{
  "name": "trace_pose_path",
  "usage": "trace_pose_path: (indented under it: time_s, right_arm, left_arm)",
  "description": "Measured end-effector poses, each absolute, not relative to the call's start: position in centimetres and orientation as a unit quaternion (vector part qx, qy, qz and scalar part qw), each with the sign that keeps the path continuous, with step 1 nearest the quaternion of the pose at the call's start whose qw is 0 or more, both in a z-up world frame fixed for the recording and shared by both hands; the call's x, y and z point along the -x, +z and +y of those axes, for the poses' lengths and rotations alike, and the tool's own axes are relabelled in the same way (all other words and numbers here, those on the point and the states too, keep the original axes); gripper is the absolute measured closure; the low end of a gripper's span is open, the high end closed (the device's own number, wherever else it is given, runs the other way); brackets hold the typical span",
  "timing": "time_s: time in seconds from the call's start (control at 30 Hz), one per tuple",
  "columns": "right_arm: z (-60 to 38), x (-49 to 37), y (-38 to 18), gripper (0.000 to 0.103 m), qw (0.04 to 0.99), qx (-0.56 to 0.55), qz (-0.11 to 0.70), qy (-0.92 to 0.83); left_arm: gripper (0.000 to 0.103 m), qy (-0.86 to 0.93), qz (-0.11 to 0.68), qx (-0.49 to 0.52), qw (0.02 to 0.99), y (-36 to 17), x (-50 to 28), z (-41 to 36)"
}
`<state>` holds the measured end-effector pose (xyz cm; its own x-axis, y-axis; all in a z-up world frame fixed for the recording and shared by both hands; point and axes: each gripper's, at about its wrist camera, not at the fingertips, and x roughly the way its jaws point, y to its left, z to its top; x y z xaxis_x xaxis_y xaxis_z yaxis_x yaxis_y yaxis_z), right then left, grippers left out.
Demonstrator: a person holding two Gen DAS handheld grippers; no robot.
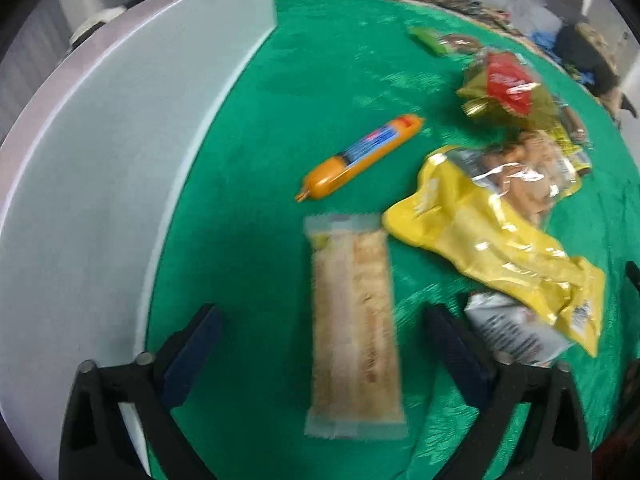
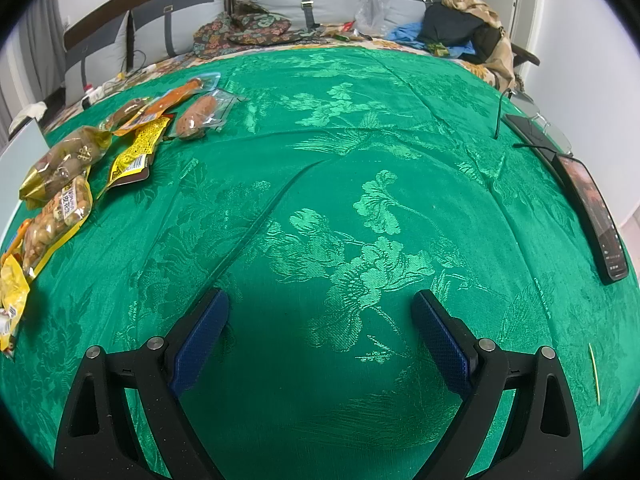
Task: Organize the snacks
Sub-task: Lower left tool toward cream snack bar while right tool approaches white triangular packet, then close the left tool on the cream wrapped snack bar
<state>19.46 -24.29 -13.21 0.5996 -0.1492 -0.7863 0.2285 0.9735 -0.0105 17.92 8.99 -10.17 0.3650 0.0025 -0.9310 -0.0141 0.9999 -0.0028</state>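
The long pale flat snack bar lies between the wide-spread fingers of the left gripper, untouched. At two o'clock lies a crinkly yellow bag. Only the right view shows a black phone; the right gripper is spread, empty.

Likely a home bedroom: cushioned headboard, green bedspread.
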Motion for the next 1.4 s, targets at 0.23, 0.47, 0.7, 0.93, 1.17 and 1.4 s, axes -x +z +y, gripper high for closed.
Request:
trace_pose_path:
  time_s: [0.23,0.47,0.7,0.93,1.17,1.4]
  right_arm:
    - [-24.3,-19.4,-13.2,0.008,0.893,-0.046,0.435,-0.106]
    - [-24.3,-19.4,-13.2,0.008,0.893,-0.046,0.434,-0.105]
    - [-22.8,-17.1,-12.4,0.009,0.886,-0.073,0.454,-0.053]
    - [-12.9,-11.4,-10.7,0.009,0.871,-0.097,0.450,0.169]
    - [-7.8,-16.9,-11.7,0.010,0.793,-0.202,0.506,0.273]
    - [-10.3,-22.4,-8.5,0.010,0.864,-0.209,0.443,0.117]
  left_arm:
    - [0.075,-0.028,0.556,-0.001,0.830,-8.7,-15.1,8.9]
    - [0.075,-0.041,0.536,0.021,0.843,-9.1,-10.7,8.0]
    - [0.066,-0.052,0.524,-0.014,0.850,-9.3,-9.6,6.8]
    - [0.042,-0.035,0.516,-0.023,0.855,-9.6,-9.3,7.1]
    - [0.056,-0.049,0.504,-0.022,0.862,-9.7,-8.7,7.4]
    - [0.077,-0.062,0.501,0.018,0.863,-9.4,-8.8,8.6]
